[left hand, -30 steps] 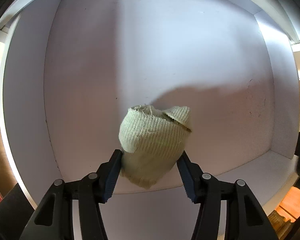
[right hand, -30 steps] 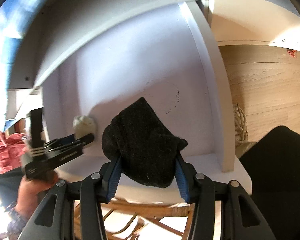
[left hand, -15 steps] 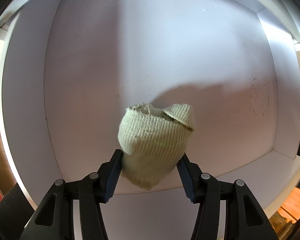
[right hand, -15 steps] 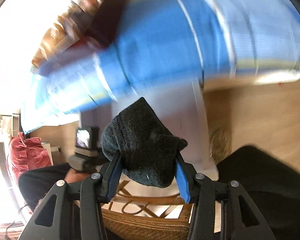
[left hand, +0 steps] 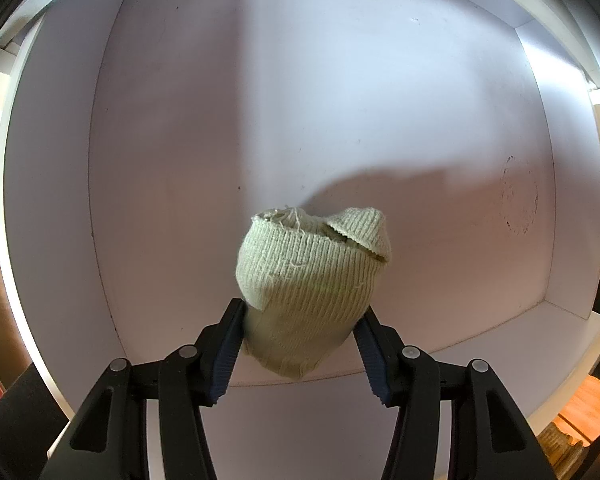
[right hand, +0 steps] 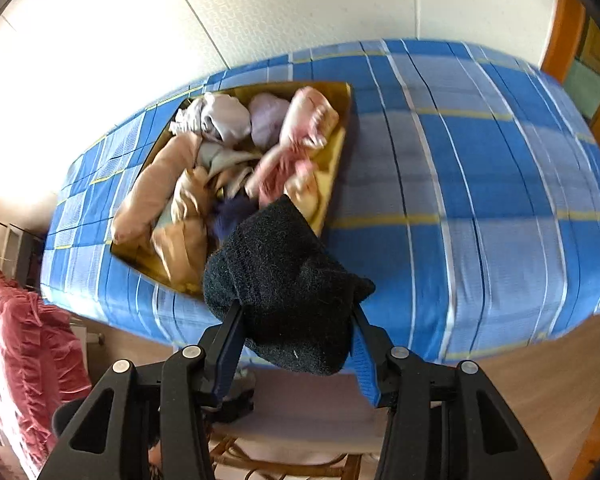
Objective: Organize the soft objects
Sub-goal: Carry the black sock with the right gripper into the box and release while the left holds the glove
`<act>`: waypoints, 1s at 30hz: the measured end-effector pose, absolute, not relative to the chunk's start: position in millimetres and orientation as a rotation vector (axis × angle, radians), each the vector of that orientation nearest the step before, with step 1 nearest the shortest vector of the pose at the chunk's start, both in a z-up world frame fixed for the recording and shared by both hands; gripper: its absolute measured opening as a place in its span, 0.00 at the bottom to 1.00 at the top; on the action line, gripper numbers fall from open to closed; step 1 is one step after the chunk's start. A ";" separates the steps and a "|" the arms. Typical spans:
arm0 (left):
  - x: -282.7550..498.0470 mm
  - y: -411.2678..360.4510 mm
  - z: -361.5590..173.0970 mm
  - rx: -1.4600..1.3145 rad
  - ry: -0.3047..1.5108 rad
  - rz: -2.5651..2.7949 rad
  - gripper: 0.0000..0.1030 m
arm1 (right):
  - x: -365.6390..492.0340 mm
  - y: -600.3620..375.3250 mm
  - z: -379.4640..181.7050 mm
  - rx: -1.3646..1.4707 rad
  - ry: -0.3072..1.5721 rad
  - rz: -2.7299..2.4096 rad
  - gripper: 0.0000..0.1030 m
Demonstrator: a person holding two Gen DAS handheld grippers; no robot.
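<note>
Pale-green ribbed sock, blue-checked bedspread

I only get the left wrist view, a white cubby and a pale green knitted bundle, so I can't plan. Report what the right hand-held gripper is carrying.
Observer: The right hand-held gripper is clamped on a fuzzy black rolled sock bundle.
Operator: State what lies under it.
Observer: A bed with a blue checked cover, not the white cubby.
Operator: List what else sits on that bed.
Observer: A shallow yellow-brown tray, piled with pink, beige and lilac soft rolls.
Operator: Confirm the green bundle's grip.
Observer: The left hand-held gripper pinches the pale green knitted bundle on both sides.
</note>
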State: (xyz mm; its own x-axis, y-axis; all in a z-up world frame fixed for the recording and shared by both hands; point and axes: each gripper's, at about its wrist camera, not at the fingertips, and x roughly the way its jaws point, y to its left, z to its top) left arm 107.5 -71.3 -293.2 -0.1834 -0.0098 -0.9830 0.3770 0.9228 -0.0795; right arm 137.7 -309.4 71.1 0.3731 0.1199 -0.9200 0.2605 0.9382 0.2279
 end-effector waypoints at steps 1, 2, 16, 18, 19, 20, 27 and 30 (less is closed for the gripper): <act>107.3 -71.5 -293.9 0.279 1.728 -0.354 0.53 | 142.3 -307.6 67.1 0.355 1.196 -0.101 0.47; 107.1 -71.7 -294.1 0.278 1.729 -0.354 0.53 | 149.1 -307.2 65.9 0.348 1.200 -0.111 0.47; 108.5 -71.4 -305.3 0.255 1.735 -0.354 0.53 | 201.1 -291.2 39.5 0.269 1.213 -0.197 0.50; 109.2 -70.6 -303.9 0.253 1.735 -0.353 0.53 | 197.4 -291.6 44.5 0.259 1.202 -0.201 0.50; 109.2 -70.6 -304.3 0.254 1.735 -0.352 0.53 | 194.5 -291.6 47.8 0.252 1.193 -0.201 0.50; 109.2 -70.6 -303.8 0.256 1.734 -0.352 0.53 | 190.5 -291.2 51.9 0.241 1.177 -0.200 0.50; 110.8 -66.6 -295.8 0.237 1.740 -0.343 0.53 | 185.7 -274.7 52.8 0.142 1.188 -0.143 0.26; 111.7 -64.7 -294.8 0.221 1.743 -0.341 0.53 | 193.9 -267.0 39.3 0.083 1.204 -0.160 0.25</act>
